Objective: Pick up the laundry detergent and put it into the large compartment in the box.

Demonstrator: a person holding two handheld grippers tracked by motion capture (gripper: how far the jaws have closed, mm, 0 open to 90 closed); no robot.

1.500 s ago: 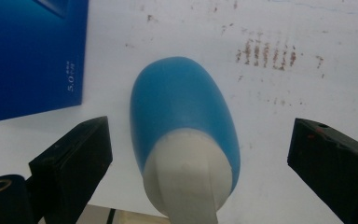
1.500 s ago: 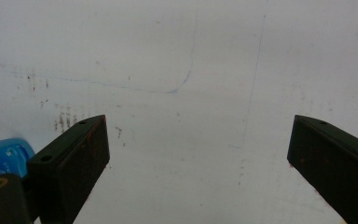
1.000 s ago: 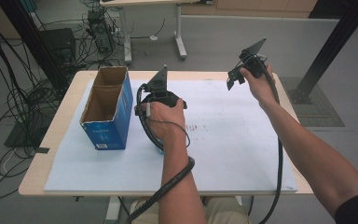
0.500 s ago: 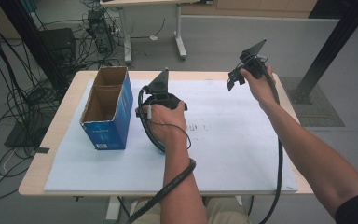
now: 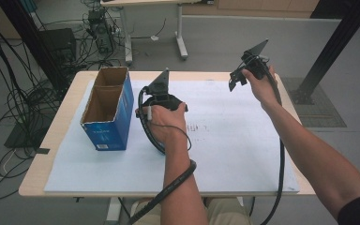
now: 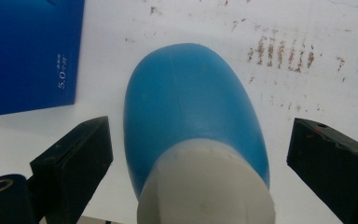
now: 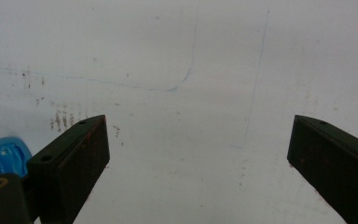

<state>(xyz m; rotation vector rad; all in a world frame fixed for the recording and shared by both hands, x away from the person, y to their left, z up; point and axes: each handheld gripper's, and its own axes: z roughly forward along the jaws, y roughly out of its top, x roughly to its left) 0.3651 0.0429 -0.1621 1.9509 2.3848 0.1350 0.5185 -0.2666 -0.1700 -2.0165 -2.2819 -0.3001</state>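
Reaching forward over the middle of the bench (image 5: 51, 140) with the left hand (image 5: 166, 122), forearm coming up from the bottom edge, wrist bent downward. Gripping the left tool (image 6: 198, 144) and pointing it down at the white sheet (image 5: 234, 140), just beside the box (image 5: 107, 110). Keeping its jaws spread wide, released, clamping nothing. Framing a blue bottle (image 6: 191, 116) with a white cap (image 6: 205, 186) between them, with clear gaps on both sides, touching neither jaw as far as can be told. Lying or standing on the sheet, cannot tell which, with the blue side of the box close by at upper left in the left gripper view.

Stretching the right hand (image 5: 261, 84) out further, toward the far right part of the bench, arm nearly straight, raised above the surface. Holding the right tool (image 7: 198, 144) with jaws likewise wide apart, released, looking down on bare marked sheet, with a corner of something blue at the left edge of the right gripper view.

Standing open-topped near the left end of the bench: one blue cardboard box, inside split into two compartments, both looking bare brown.

Counting: two tools, one box, one bottle, one sheet.
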